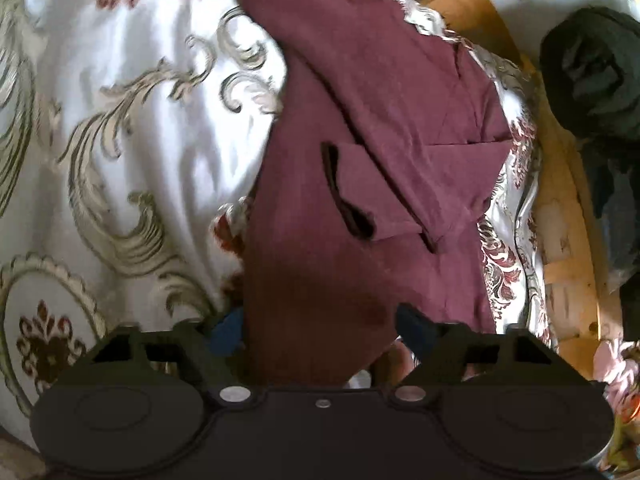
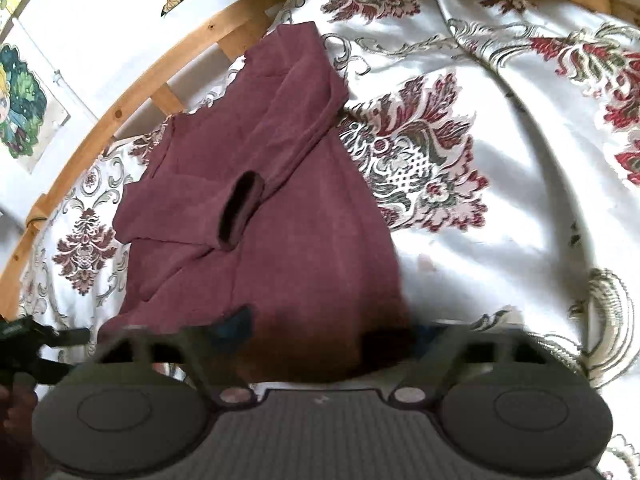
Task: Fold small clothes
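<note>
A maroon long-sleeved garment (image 1: 360, 120) lies on a white flowered bedspread (image 1: 140, 120), both sleeves folded across its body and a dark cuff opening (image 1: 344, 196) near the middle. My left gripper (image 1: 322, 330) sits at the near hem, jaws apart, with the hem fabric lying between its blue-padded fingers (image 1: 228, 332). In the right wrist view the same garment (image 2: 260, 220) runs away from my right gripper (image 2: 316, 332). It is also at the near hem, with its jaws apart and cloth between them. Motion blur hides whether any pad touches the fabric.
A curved wooden bed frame (image 1: 560, 220) (image 2: 132, 92) borders the bedspread (image 2: 480, 160) on the garment's far side. Dark clothing (image 1: 596, 80) is heaped beyond the frame. Colourful pictures (image 2: 24, 120) hang on the white wall. A black tool part (image 2: 40, 336) pokes in at the left edge.
</note>
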`<state>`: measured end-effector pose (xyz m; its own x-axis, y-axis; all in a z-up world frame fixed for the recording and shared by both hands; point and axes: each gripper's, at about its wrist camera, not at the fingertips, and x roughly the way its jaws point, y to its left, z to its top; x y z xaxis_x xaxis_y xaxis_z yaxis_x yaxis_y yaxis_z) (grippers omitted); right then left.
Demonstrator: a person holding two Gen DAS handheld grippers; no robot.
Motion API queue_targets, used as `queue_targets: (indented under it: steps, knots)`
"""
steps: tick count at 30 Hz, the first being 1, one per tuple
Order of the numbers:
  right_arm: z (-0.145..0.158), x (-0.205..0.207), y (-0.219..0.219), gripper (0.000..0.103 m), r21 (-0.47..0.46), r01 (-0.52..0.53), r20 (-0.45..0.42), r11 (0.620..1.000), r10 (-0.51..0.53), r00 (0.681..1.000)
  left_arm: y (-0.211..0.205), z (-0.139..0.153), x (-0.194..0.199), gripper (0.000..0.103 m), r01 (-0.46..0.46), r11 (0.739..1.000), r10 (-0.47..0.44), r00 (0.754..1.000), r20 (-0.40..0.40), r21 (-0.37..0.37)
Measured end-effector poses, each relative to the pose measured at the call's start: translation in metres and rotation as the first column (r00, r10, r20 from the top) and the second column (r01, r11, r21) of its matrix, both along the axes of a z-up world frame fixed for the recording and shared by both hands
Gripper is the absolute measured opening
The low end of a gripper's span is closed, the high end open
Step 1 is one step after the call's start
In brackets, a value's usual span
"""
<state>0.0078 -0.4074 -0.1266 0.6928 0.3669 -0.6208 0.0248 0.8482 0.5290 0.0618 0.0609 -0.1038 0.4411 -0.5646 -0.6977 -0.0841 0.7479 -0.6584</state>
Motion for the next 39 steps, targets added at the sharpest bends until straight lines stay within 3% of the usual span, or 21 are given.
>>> queue_targets:
  steps: [1, 2, 3, 6, 12, 17, 20, 23, 27, 28, 30, 32, 33, 34, 36, 39]
  knots:
    - [0.001, 0.001, 0.0, 0.033, -0.003, -0.001, -0.002, 1.0, 0.001, 1.0, 0.001, 0.0, -0.001, 0.059, -0.005, 1.0, 0.005, 1.0, -0.003, 0.002]
    - [0.001, 0.001, 0.0, 0.02, 0.0, -0.006, 0.0, 1.0, 0.006, 1.0, 0.002, 0.001, -0.001, 0.042, -0.007, 1.0, 0.007, 1.0, -0.005, -0.004]
    - [0.002, 0.001, 0.0, 0.019, 0.006, -0.009, 0.004, 1.0, 0.009, 1.0, 0.003, 0.001, -0.001, 0.025, -0.004, 1.0, 0.004, 1.0, -0.006, -0.025]
    - [0.012, -0.001, -0.002, 0.01, 0.055, -0.035, 0.057, 0.998, 0.032, 0.998, 0.01, 0.008, 0.001, 0.004, -0.002, 0.992, 0.003, 1.0, 0.009, -0.126]
    - [0.051, 0.001, -0.012, 0.008, 0.106, -0.048, 0.202, 0.993, 0.025, 0.979, 0.037, 0.035, 0.002, 0.003, -0.062, 0.955, 0.094, 0.991, 0.098, -0.289]
    - [0.066, 0.015, -0.027, 0.008, 0.202, -0.002, 0.249, 0.979, -0.049, 0.967, 0.065, 0.038, 0.005, 0.003, -0.177, 0.911, 0.225, 0.97, 0.09, -0.372]
    - [0.067, 0.024, -0.026, 0.008, 0.149, 0.025, 0.24, 0.988, -0.061, 0.969, 0.069, 0.032, 0.004, 0.003, -0.211, 0.91, 0.247, 0.967, 0.058, -0.356]
    - [0.061, 0.024, -0.017, 0.008, 0.063, 0.025, 0.201, 0.998, -0.038, 0.979, 0.067, 0.026, 0.004, 0.003, -0.215, 0.938, 0.231, 0.973, 0.027, -0.271]
    - [0.05, 0.017, -0.005, 0.009, -0.056, 0.012, 0.144, 0.998, -0.004, 0.99, 0.065, 0.015, 0.004, 0.004, -0.212, 0.953, 0.214, 0.977, -0.019, -0.218]
    - [0.048, 0.014, -0.003, 0.012, -0.086, 0.008, 0.13, 0.996, 0.003, 0.991, 0.064, 0.014, 0.005, 0.005, -0.214, 0.956, 0.214, 0.977, -0.023, -0.199]
    - [0.044, 0.008, 0.0, 0.021, -0.159, -0.005, 0.105, 0.987, 0.022, 0.994, 0.063, 0.014, 0.006, 0.02, -0.221, 0.964, 0.22, 0.975, -0.023, -0.148]
    - [0.043, 0.001, 0.008, 0.051, -0.27, -0.033, 0.091, 0.962, 0.059, 0.994, 0.063, 0.015, 0.006, 0.026, -0.228, 0.969, 0.227, 0.974, -0.025, -0.097]
    - [0.043, -0.002, 0.012, 0.058, -0.328, -0.05, 0.088, 0.943, 0.084, 0.993, 0.062, 0.015, 0.006, 0.035, -0.228, 0.97, 0.226, 0.974, -0.025, -0.084]
    - [0.043, -0.006, 0.018, 0.067, -0.385, -0.071, 0.087, 0.92, 0.113, 0.99, 0.062, 0.015, 0.006, 0.041, -0.227, 0.971, 0.226, 0.974, -0.024, -0.076]
    - [0.044, -0.013, 0.032, 0.075, -0.489, -0.125, 0.082, 0.863, 0.189, 0.979, 0.061, 0.016, 0.005, 0.063, -0.224, 0.972, 0.224, 0.974, -0.015, -0.065]
    - [0.04, -0.024, 0.057, 0.089, -0.655, -0.215, 0.052, 0.724, 0.327, 0.944, 0.054, 0.024, 0.005, 0.075, -0.203, 0.979, 0.204, 0.979, 0.03, -0.019]
